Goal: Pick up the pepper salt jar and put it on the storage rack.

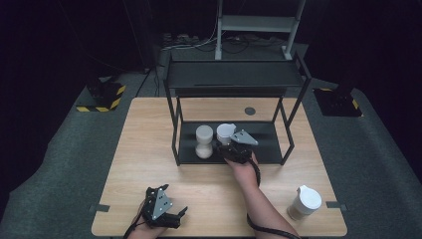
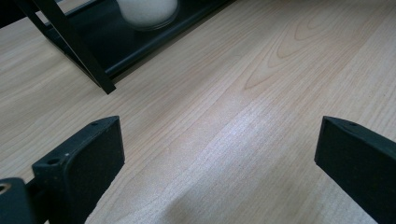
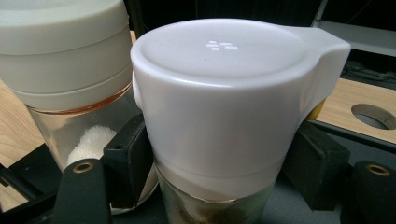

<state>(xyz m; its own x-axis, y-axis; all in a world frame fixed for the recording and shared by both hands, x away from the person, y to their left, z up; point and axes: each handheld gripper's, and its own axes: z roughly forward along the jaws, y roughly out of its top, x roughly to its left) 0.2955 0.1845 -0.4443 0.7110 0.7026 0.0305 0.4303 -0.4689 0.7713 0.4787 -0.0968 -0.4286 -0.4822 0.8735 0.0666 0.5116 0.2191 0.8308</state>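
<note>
The right gripper [image 1: 230,147] has its fingers [image 3: 127,158] clamped on a white-lidded jar [image 3: 224,116] on the rack's [image 1: 234,149] bottom shelf, just beside a second jar [image 1: 204,141] (salt-like grains inside). The left gripper [image 1: 164,211] rests at the counter's [image 1: 209,189] near edge, fingers [image 2: 88,158] wide apart, holding nothing. A third jar [image 1: 304,202] stands near the near right corner.

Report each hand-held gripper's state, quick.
Left hand-held gripper: open, holding nothing, over the table.
Right hand-held gripper: closed on the white-lidded jar on the rack's lower shelf.
</note>
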